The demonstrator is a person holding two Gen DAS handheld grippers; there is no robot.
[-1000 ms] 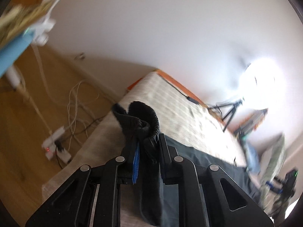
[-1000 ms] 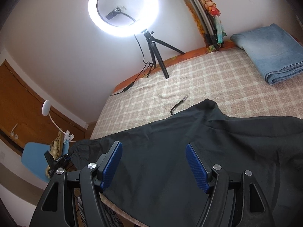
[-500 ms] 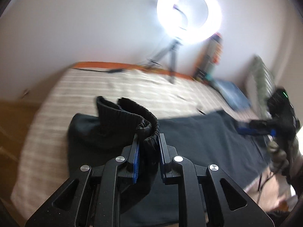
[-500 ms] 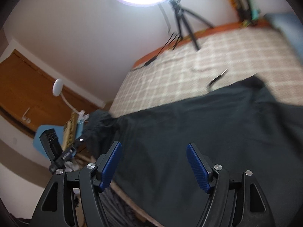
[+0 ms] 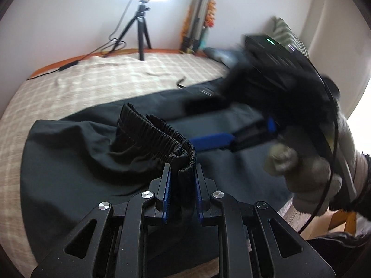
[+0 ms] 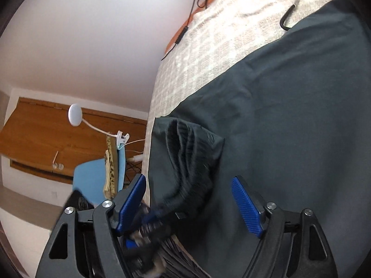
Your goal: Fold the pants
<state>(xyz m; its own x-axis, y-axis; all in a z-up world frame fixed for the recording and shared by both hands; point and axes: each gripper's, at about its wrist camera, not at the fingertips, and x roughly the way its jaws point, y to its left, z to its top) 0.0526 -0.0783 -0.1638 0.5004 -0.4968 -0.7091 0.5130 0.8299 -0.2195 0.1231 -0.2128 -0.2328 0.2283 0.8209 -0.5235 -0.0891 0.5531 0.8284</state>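
Dark pants (image 5: 88, 153) lie spread across the checked bed (image 5: 81, 78). My left gripper (image 5: 182, 176) is shut on the ribbed elastic waistband (image 5: 157, 136), bunched up between its blue pads. My right gripper (image 6: 187, 199) is open, its blue pads (image 6: 245, 206) either side of the same bunched waistband (image 6: 190, 162), just above the pants (image 6: 289, 115). In the left wrist view the right gripper (image 5: 243, 136) comes in from the right, held by a gloved hand (image 5: 308, 166), blurred.
A ring light on a tripod (image 5: 141, 23) stands at the bed's far edge with its cable (image 5: 69, 63). A dark hook-shaped object (image 6: 287, 16) lies on the bed beyond the pants. Folded jeans (image 5: 222, 53) lie far right. A blue chair (image 6: 97, 178) stands beside the bed.
My left gripper has swung right with the waistband, now facing along the bed. My right gripper has moved left and down to the held waistband and stays open.
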